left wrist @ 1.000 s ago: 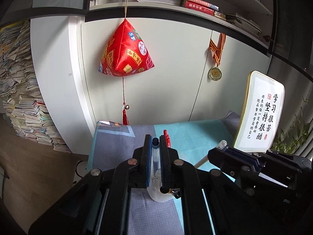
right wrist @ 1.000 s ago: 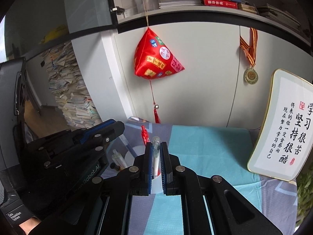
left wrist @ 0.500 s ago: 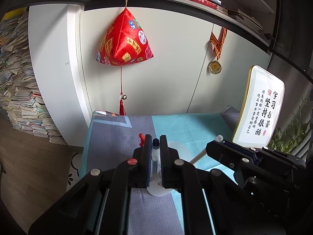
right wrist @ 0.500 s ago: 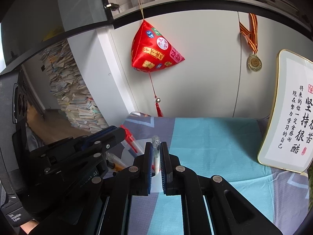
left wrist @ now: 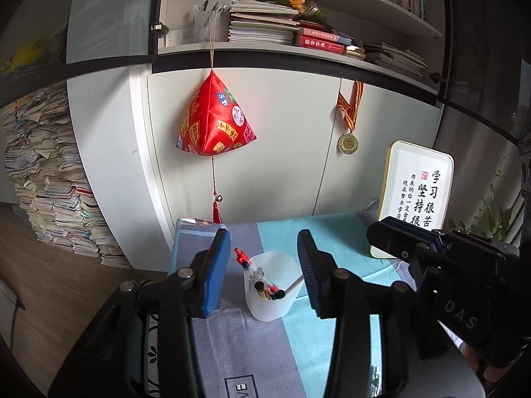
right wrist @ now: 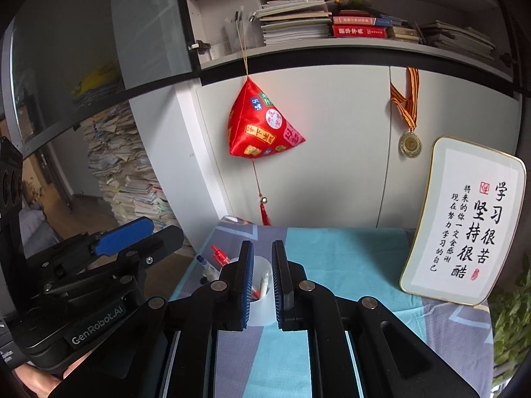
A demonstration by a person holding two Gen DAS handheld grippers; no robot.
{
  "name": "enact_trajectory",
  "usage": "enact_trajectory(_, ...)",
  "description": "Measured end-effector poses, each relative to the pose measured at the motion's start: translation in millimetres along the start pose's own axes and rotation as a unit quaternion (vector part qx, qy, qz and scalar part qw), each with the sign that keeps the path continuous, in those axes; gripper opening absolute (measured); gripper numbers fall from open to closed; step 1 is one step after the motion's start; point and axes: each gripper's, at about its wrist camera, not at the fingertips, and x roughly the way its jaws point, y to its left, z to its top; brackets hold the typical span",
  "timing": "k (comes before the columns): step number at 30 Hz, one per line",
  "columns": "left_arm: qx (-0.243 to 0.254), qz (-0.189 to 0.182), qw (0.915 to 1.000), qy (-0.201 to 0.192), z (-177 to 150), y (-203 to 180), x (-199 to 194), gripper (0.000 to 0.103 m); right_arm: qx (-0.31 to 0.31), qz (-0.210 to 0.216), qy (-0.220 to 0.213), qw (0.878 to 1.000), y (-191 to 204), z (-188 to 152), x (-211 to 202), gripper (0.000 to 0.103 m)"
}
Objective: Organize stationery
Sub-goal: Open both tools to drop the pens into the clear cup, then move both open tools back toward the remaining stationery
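Note:
A translucent white cup stands on the grey and teal cloth and holds several pens, among them a red-capped one. My left gripper is open wide, one blue pad on each side of the cup, holding nothing. In the right wrist view the cup sits behind my right gripper, whose pads stand a small gap apart. A white pen stands in the cup between them, not clamped. My right gripper also shows in the left wrist view, to the right of the cup.
A framed calligraphy plaque leans at the right of the table. A red pouch and a medal hang on the white cabinet behind. Stacked papers stand on the floor at left. A green plant is at far right.
My left gripper opened and let its blue-capped pen into the cup. My right gripper parted slightly and its white pen now stands in the cup. Both grippers pulled back.

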Motion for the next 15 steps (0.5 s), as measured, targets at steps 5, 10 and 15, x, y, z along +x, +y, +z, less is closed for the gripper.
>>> enact_trajectory(5, -0.001, -0.001, 0.9999, -0.014, -6, -11, -30, 0.053, 0.0, 0.0, -0.004, 1.0, 1, 1, -37, 0.01)
enact_trajectory(10, 0.0, -0.005, 0.9999, -0.012, -20, -21, -54, 0.056, 0.004, -0.001, -0.011, 1.0, -4, -6, -73, 0.01)
enact_trajectory(15, 0.001, -0.008, 0.9999, -0.007, -41, -32, -71, 0.062, 0.013, -0.006, -0.007, 1.0, -11, -19, -102, 0.01)
